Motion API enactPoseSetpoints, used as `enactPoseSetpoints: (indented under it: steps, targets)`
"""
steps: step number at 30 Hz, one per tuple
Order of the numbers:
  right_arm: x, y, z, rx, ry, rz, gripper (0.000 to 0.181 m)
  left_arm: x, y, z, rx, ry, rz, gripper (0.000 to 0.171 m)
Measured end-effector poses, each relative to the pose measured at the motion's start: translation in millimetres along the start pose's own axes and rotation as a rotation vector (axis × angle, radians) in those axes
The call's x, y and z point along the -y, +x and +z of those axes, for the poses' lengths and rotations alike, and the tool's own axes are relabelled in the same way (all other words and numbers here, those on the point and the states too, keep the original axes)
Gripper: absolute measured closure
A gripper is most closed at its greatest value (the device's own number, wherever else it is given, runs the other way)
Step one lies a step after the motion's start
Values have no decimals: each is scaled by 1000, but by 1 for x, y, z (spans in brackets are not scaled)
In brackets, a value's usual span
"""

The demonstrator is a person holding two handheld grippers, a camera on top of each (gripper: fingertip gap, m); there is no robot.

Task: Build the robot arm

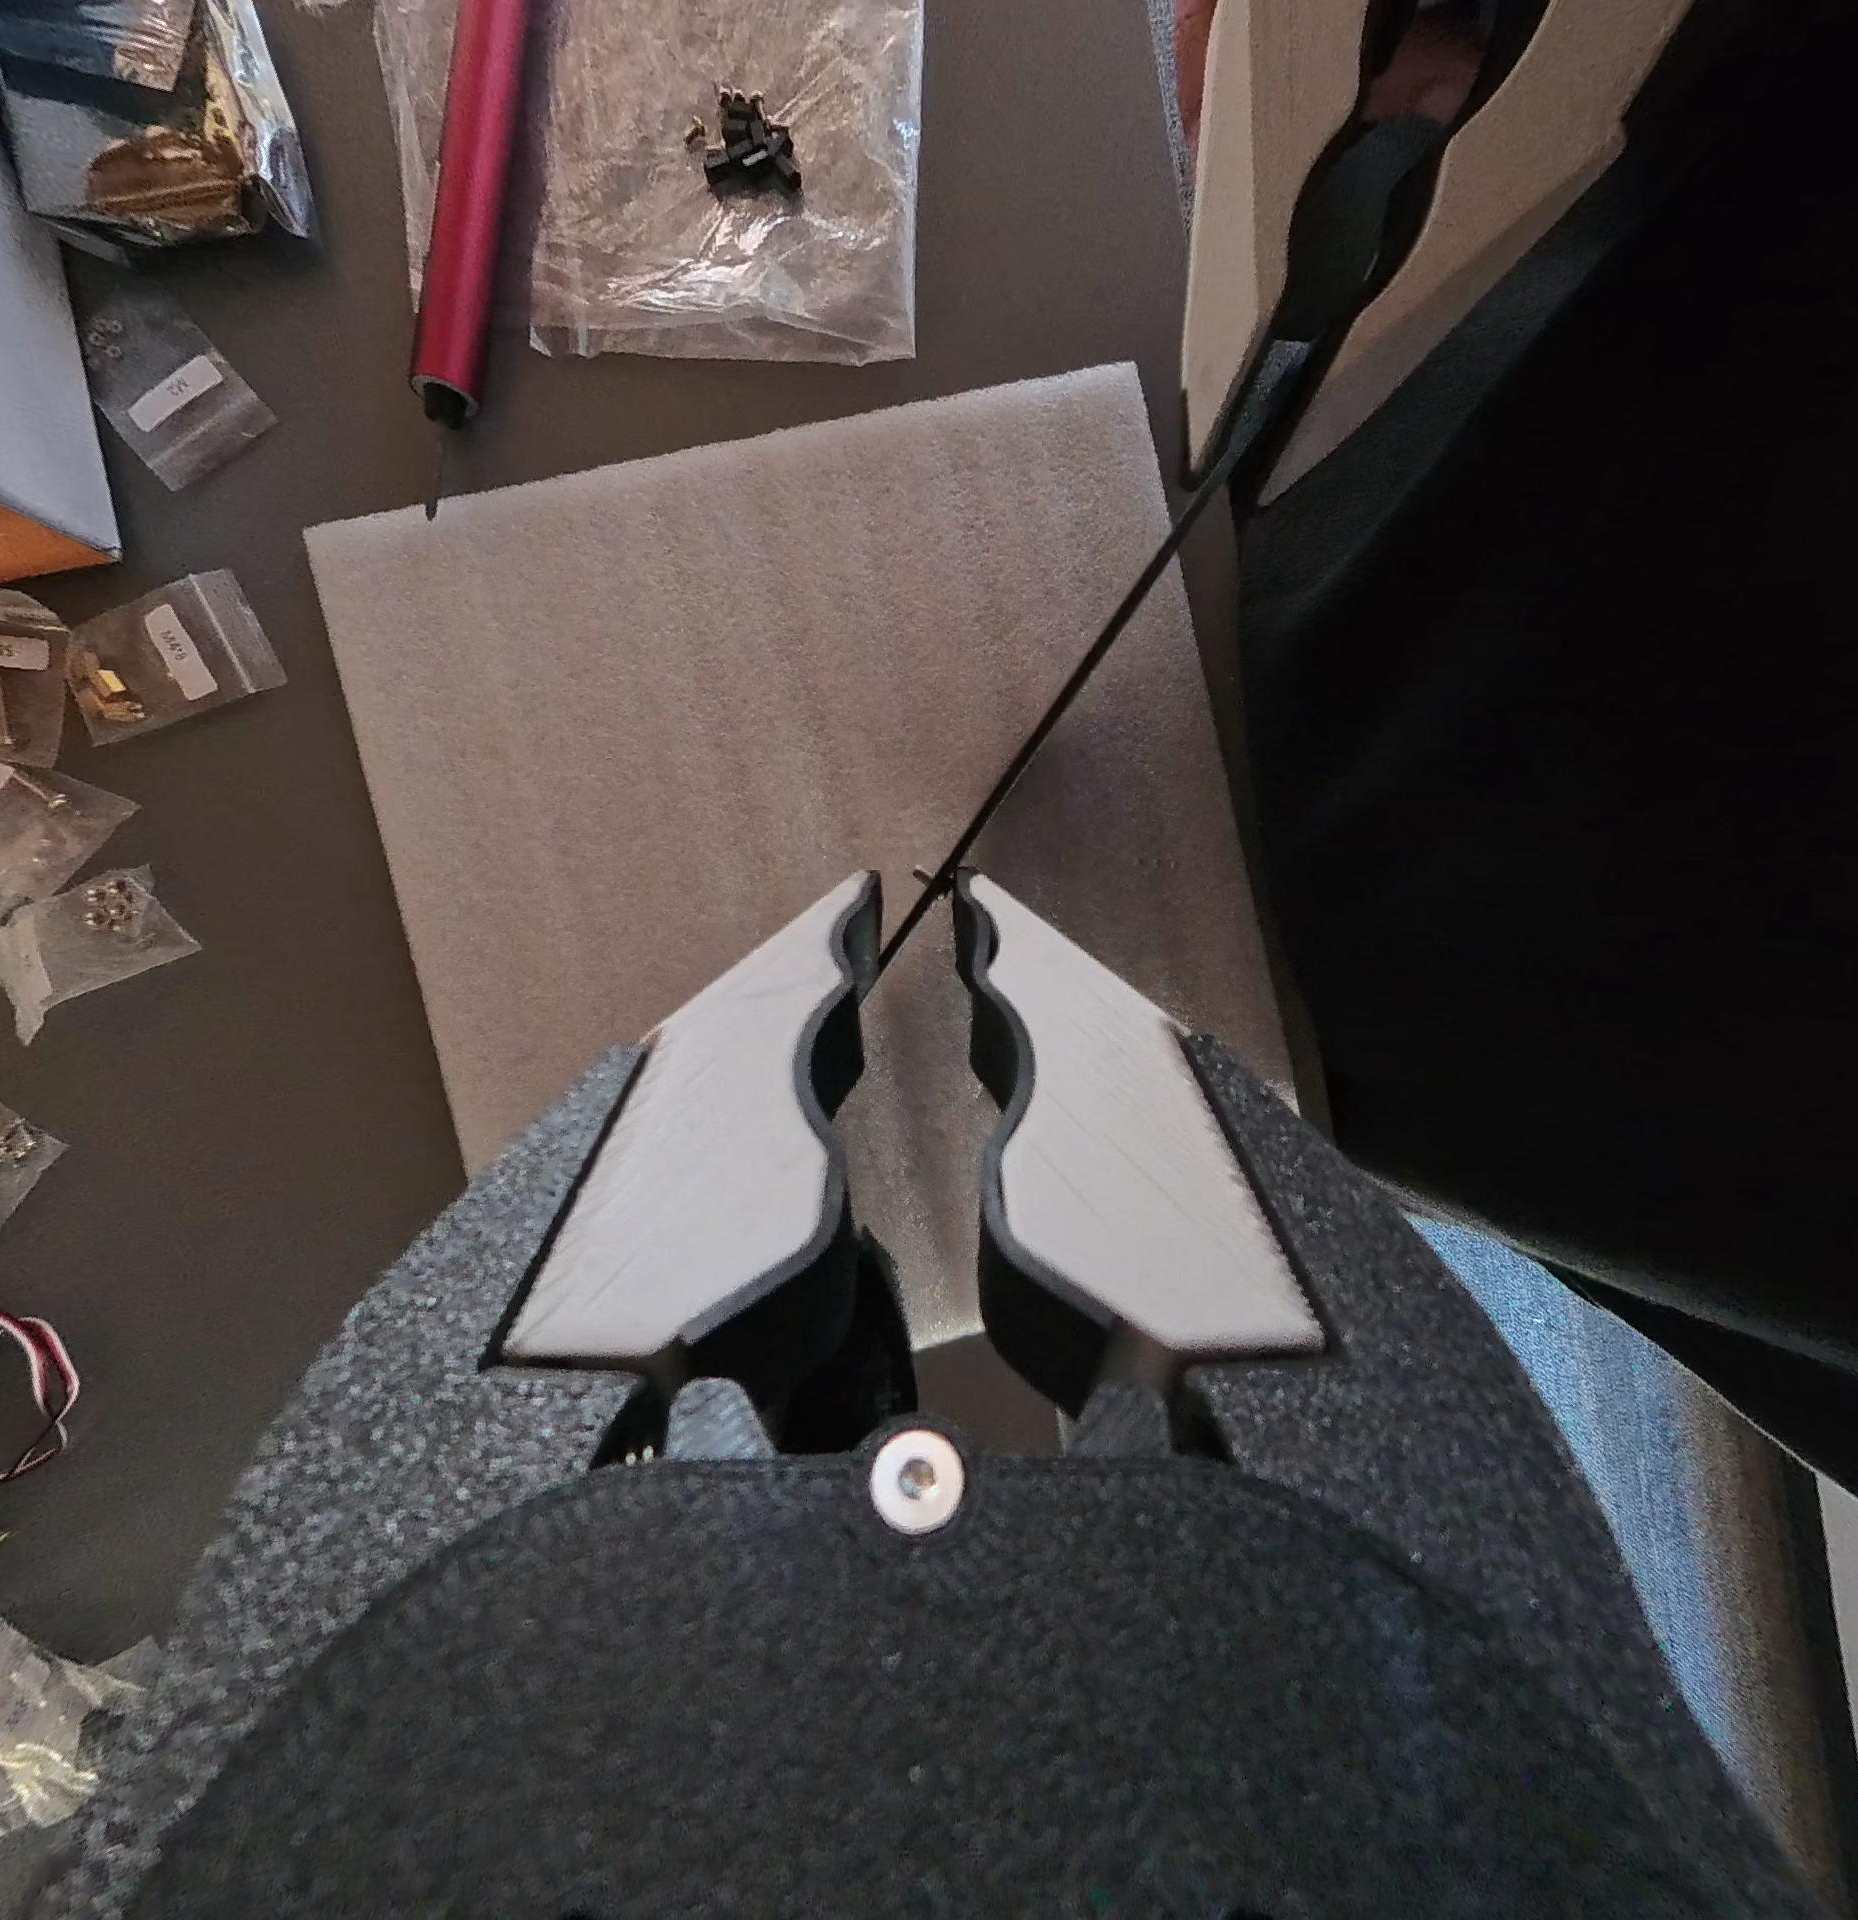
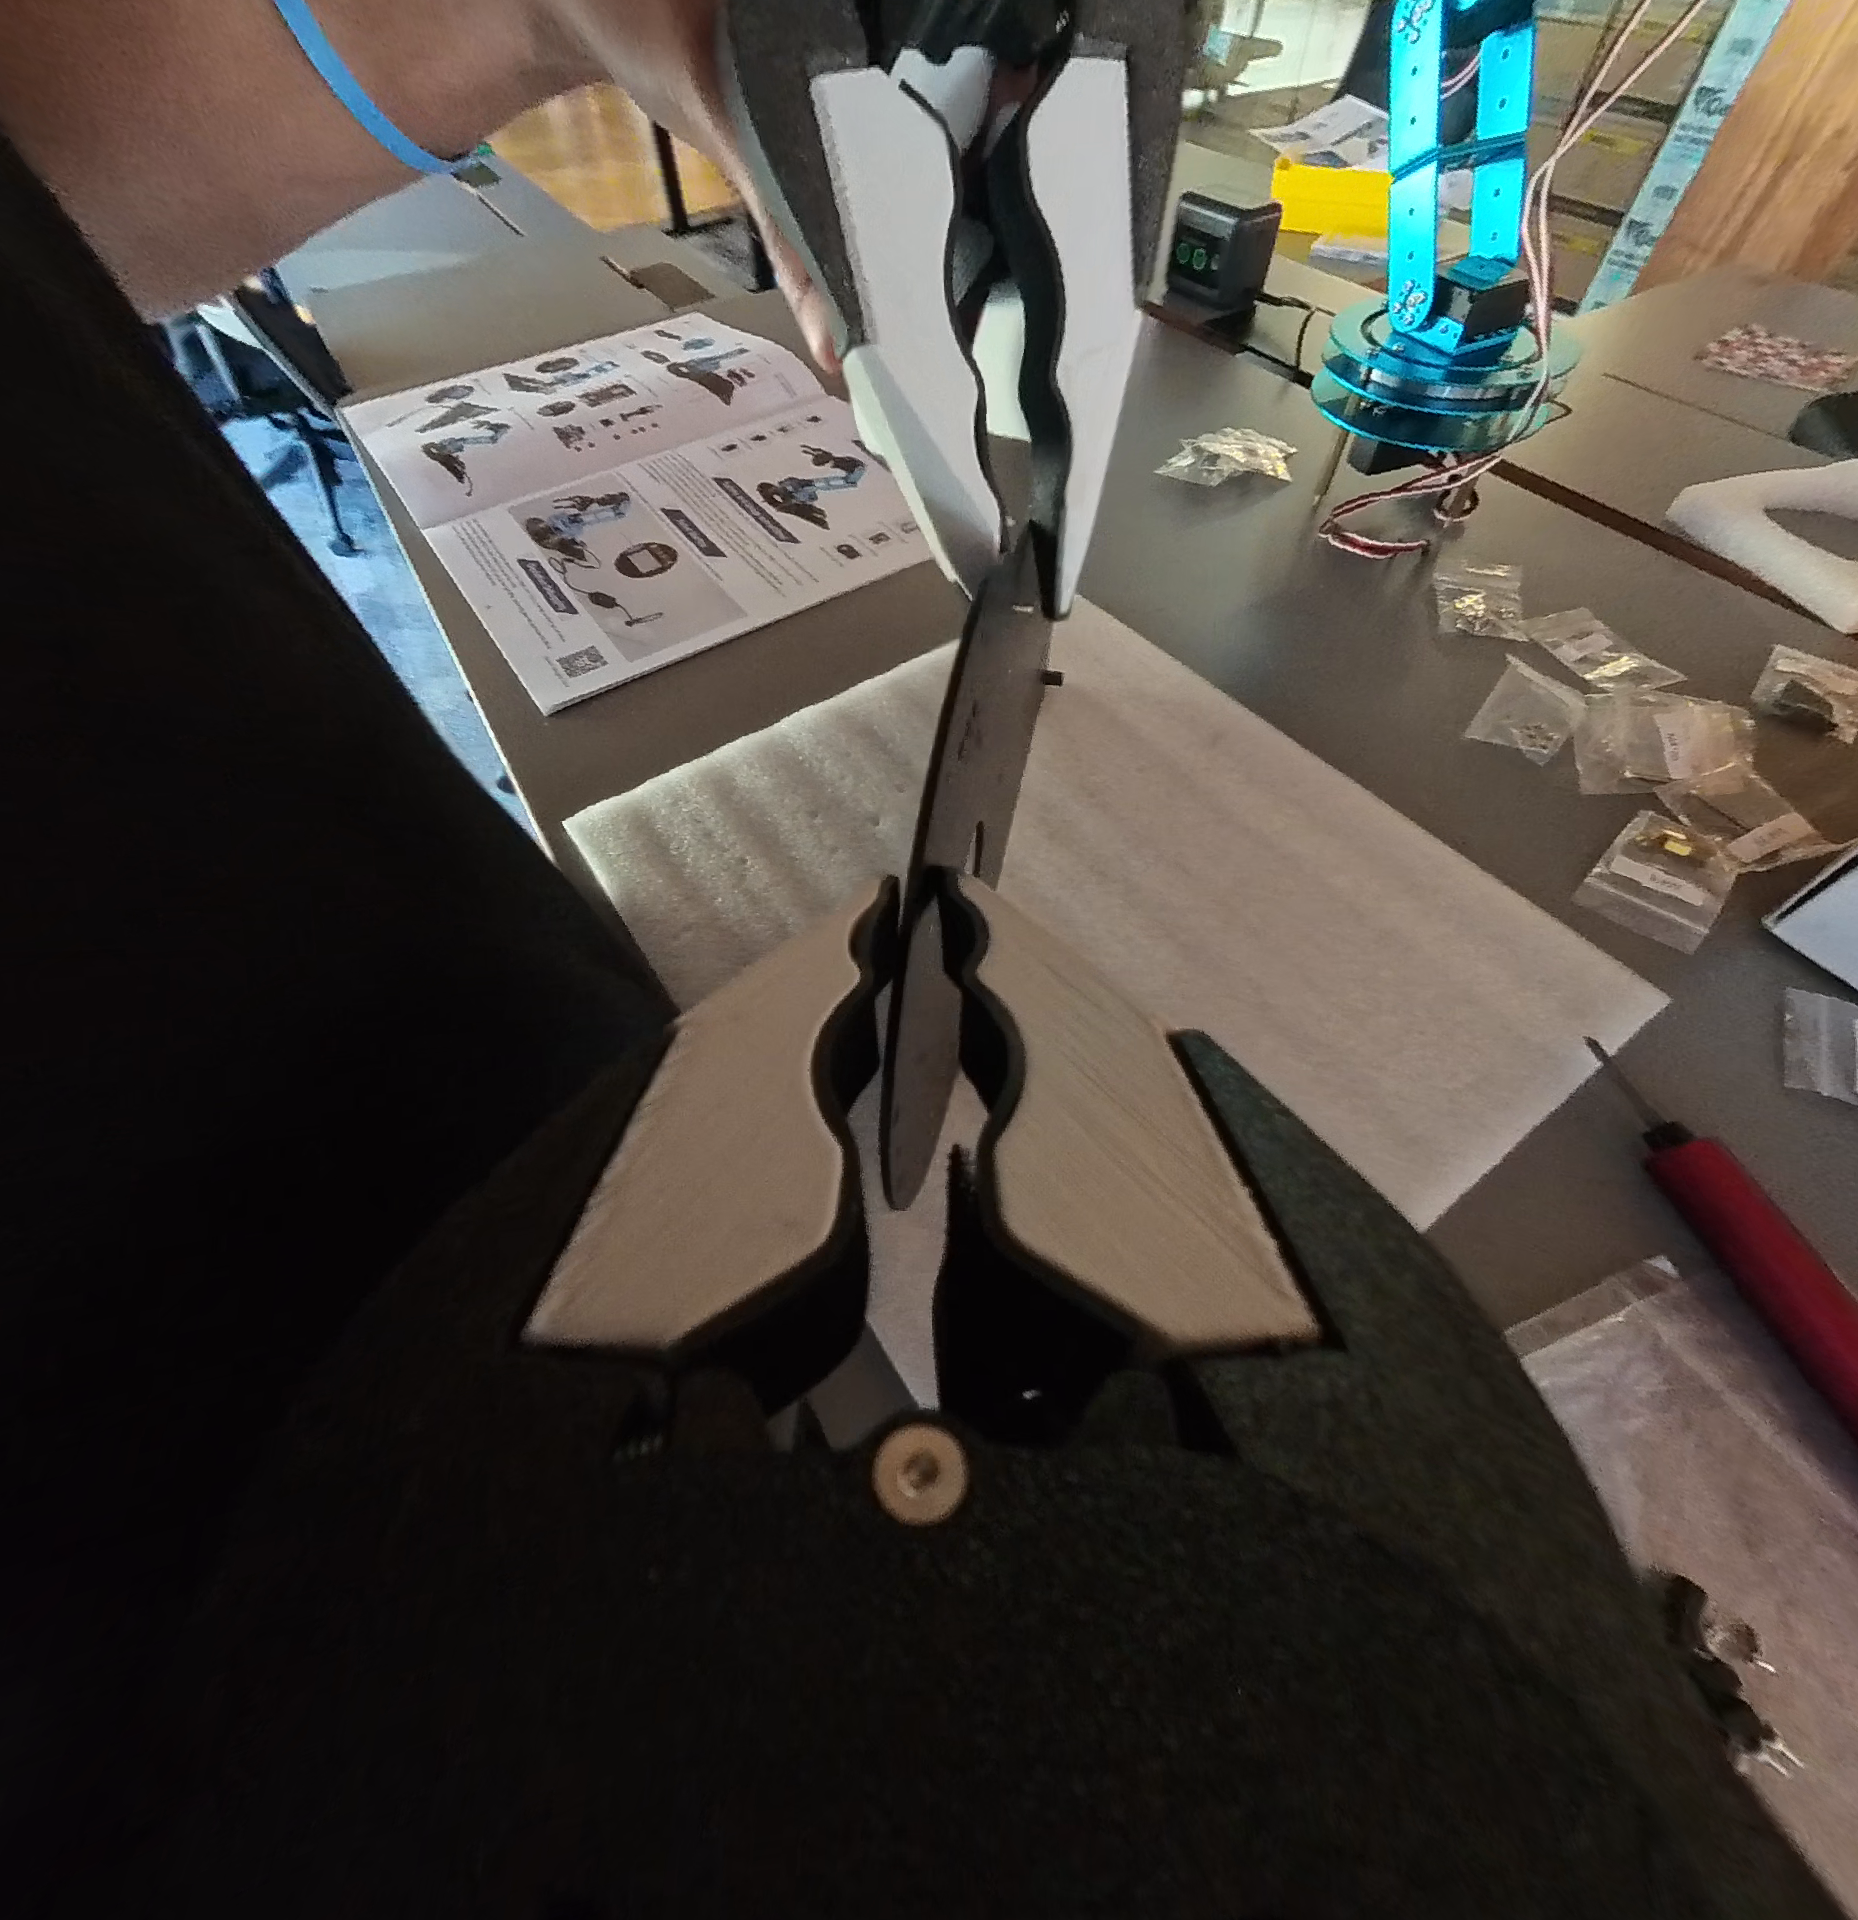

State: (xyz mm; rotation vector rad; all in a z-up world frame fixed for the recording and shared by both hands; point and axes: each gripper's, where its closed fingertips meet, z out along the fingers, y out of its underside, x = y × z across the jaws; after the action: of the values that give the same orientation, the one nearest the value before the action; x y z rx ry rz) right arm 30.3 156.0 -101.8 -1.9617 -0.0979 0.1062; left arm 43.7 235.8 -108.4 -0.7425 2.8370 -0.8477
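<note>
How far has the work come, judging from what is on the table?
Done: a blue arm assembly stands on its round base. In hand: the right gripper clamps a dark plate over the foam sheet; the left gripper's tips flank its far end, grip unclear. Left: parts bags hold pieces; the red screwdriver lies unused.

We saw a thin, dark, smooth plate (image 2: 982, 748) with a dull sheen, a white, rough foam sheet (image 1: 717, 665) and a glossy red metal tube (image 1: 468, 197).

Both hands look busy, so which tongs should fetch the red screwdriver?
Probably left: left tongs stand open about the black plate, while right tongs clamp it; red screwdriver lies ahead.
</note>
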Motion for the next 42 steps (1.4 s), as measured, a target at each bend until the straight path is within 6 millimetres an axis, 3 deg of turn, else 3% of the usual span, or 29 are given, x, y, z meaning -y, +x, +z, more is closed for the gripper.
enactPoseSetpoints:
  steps: [6,9,11,14,18,22,26,42]
  targets:
    - [15,5,-19,87,142,94,158,0,1,0,3,6,-11,158]
    - [5,37,-41,45,144,164,160,1,-2,1,22,10,-14,157]
    - [-27,76,-59,-64,21,230,168,2,-3,1,34,12,-18,157]
    - [-94,133,-84,-258,-246,314,170,2,-3,1,43,19,-28,157]
    - [-144,158,-88,-299,-459,299,172,2,-3,1,59,35,-43,156]
    - [-153,153,-77,-224,-519,237,172,1,-2,1,73,33,-53,156]
    - [-161,159,-80,-230,-546,200,176,1,-3,1,81,31,-64,156]
    - [-160,163,-74,-212,-510,146,175,1,-3,1,101,38,-101,155]
